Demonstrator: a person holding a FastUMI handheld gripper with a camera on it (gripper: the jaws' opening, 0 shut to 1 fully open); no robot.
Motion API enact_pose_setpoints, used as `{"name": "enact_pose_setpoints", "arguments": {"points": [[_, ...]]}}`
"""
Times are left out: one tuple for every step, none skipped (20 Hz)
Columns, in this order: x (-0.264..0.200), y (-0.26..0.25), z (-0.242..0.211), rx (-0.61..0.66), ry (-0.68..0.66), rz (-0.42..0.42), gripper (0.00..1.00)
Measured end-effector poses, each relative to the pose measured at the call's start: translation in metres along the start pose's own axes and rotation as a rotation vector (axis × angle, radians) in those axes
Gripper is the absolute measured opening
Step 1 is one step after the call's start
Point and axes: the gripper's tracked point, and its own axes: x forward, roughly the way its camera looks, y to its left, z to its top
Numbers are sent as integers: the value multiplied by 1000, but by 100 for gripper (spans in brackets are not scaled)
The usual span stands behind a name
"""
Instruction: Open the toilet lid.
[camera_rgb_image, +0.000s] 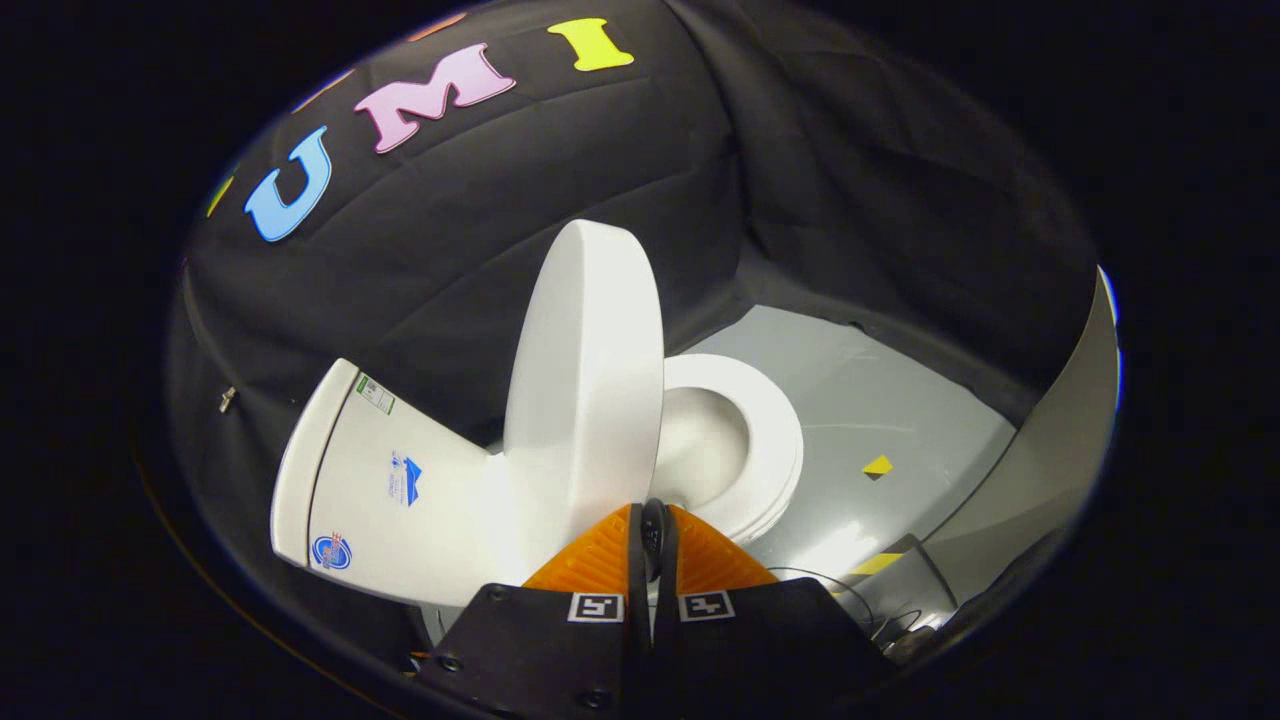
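In the gripper view, the toilet lid stands raised, nearly upright: a smooth, glossy white oval with a rounded edge. Its lower rim sits just ahead of the tongs, whose ribbed fingers are closed together with only a thin dark gap between them (nothing gripped). Beside the lid lie the oval seat and bowl, also glossy white. The tank carries small stickers, too blurred to read. The floor is matte grey.
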Motion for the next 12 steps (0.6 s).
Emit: {"name": "enact_pose_setpoints", "arguments": {"points": [[-5, 7, 1, -24, -19, -14, 5], [-10, 15, 2, -45, -37, -25, 5], [-15, 23, 4, -59, -57, -35, 5], [-20, 32, 6, -75, -77, -48, 5], [-24, 38, 6, -94, -97, -65, 5], [-29, 45, 7, -112, -117, -84, 5], [-32, 52, 7, -130, -137, -102, 5], [-35, 59, 6, -152, -153, -119, 5], [-38, 66, 7, -173, -171, -133, 5], [-41, 73, 6, -190, -186, -142, 6], [-43, 80, 7, -203, -198, -148, 5], [-46, 87, 6, -212, -209, -153, 5]]}}
